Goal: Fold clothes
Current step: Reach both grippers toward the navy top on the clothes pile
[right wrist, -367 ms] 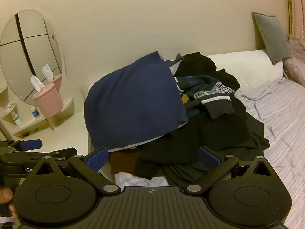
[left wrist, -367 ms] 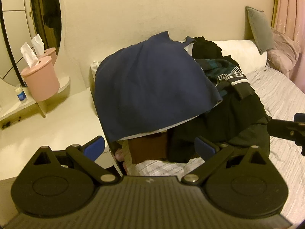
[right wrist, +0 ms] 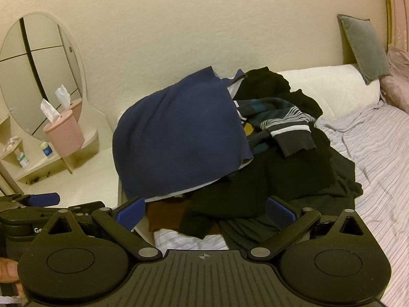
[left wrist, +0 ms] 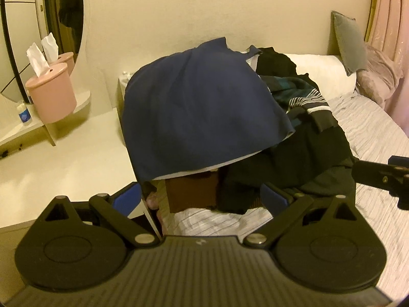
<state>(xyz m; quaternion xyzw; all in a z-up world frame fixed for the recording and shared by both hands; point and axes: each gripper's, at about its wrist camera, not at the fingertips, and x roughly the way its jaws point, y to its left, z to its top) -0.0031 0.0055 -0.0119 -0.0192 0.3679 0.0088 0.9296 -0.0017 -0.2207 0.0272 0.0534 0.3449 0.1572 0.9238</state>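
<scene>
Bed [right wrist: 378, 153], striped pale sheet, right half of scene; white bolster [right wrist: 327, 87] and grey cushion [right wrist: 363, 46] at far wall.

Clothes pile [right wrist: 268, 168], on bed's left edge, against the wall:
- navy garment [right wrist: 179, 138], topmost, draped over the left of the pile;
- black garments [left wrist: 294, 163], right and near side;
- striped dark knit [right wrist: 286, 125], on top, right of the navy;
- brown piece [left wrist: 191, 192], under the navy's near hem.

White worktop [left wrist: 64, 158], left of bed; pink tissue holder [left wrist: 51, 97] before an oval mirror [right wrist: 43, 76].

Left gripper [left wrist: 202, 199]: jaws apart, empty, short of the pile.
Right gripper [right wrist: 204, 212]: jaws apart, empty.
</scene>
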